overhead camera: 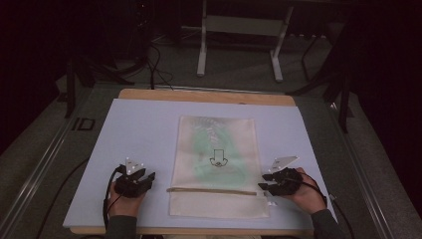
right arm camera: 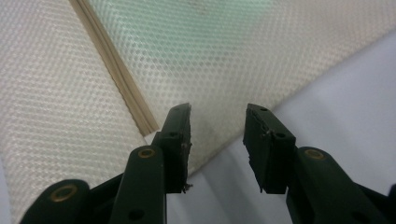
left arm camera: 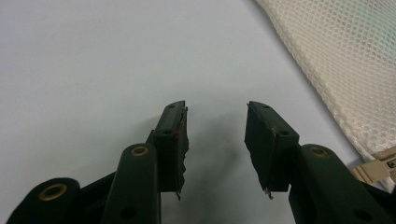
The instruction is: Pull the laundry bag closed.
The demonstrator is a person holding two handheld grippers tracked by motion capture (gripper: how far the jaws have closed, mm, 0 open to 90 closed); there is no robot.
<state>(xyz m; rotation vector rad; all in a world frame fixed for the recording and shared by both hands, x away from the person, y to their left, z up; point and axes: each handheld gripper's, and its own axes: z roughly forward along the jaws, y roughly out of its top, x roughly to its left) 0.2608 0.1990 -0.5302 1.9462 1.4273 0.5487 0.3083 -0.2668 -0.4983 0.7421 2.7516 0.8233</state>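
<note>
- Black jaws of my right gripper (right arm camera: pixel 217 140) stand part open at the near right edge of the cream mesh bag (right arm camera: pixel 224 60), nothing pinched between them; the bag's edge lies just beyond and under the gap.
- Over on the near left, I have my left gripper (left arm camera: pixel 215 140) resting on the pale blue mat (left arm camera: pixel 93 60), its jaws open and empty, the bag's corner well off to the right of them.
- From the high view, the mesh bag (overhead camera: pixel 216 164) lies flat in the middle of the mat (overhead camera: pixel 139 134), long side running near to far, a tan zipper band (overhead camera: pixel 214 190) crossing it close to the near end.
- Something green shows through the mesh, with a small black arrow-like mark (overhead camera: pixel 217 158) on it; what it is I cannot quite make out.
- Both hands sit at the near end, left hand (overhead camera: pixel 124 199) clear of the bag, right hand (overhead camera: pixel 306 194) just beside its right edge.
- Wooden table (overhead camera: pixel 199 95) edge shows beyond the mat's far side.
</note>
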